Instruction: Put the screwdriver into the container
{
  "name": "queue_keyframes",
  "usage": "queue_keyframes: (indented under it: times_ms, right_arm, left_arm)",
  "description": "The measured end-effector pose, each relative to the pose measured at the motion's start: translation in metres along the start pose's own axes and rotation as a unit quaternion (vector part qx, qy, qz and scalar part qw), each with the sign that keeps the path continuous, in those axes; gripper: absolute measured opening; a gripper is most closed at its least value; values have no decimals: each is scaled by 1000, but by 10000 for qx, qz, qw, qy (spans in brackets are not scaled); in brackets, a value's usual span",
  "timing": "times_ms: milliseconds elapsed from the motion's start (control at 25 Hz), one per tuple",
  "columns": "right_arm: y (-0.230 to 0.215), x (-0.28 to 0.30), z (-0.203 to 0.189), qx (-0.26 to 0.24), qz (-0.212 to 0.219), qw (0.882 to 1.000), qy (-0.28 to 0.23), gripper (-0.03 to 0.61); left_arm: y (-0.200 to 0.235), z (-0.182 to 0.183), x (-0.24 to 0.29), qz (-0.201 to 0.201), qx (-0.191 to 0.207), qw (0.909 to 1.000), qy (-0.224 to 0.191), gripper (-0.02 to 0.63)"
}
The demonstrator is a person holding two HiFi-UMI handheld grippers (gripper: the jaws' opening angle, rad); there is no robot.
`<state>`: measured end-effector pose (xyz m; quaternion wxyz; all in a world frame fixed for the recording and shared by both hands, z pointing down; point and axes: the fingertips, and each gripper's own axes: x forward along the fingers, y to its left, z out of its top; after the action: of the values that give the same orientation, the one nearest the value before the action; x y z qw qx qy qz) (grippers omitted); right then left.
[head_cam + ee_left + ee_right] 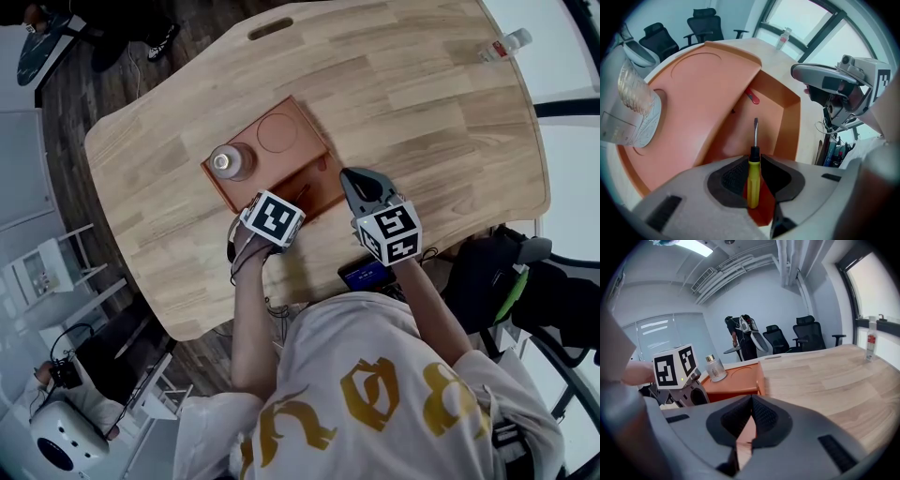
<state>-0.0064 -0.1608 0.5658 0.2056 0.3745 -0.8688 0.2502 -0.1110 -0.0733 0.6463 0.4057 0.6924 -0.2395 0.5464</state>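
My left gripper [753, 158] is clenched on the screwdriver [753, 180], gripping its yellow handle. The blade points forward over the deep well of the orange container [708, 89], and I cannot tell whether the tip touches it. A small red item [752, 97] lies in that well. A clear jar [635, 105] stands on the container's raised shelf. My right gripper [751, 404] is closed on nothing, over the table [825, 380] just beside the container.

Right claw [751, 398] jaws together above light wooden bench [825, 380]; orange plastic tray [733, 379] ahead, clear gold-capped jar [714, 367] standing on it.
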Motion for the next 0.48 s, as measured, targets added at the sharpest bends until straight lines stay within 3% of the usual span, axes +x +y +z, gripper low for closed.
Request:
queue_keyframes:
  times_ms: [480]
  right_arm:
    - [4,-1,0,-39,150,9999,-5,9]
  left_arm:
    - [2,0,4,60,-174,9997,174,81]
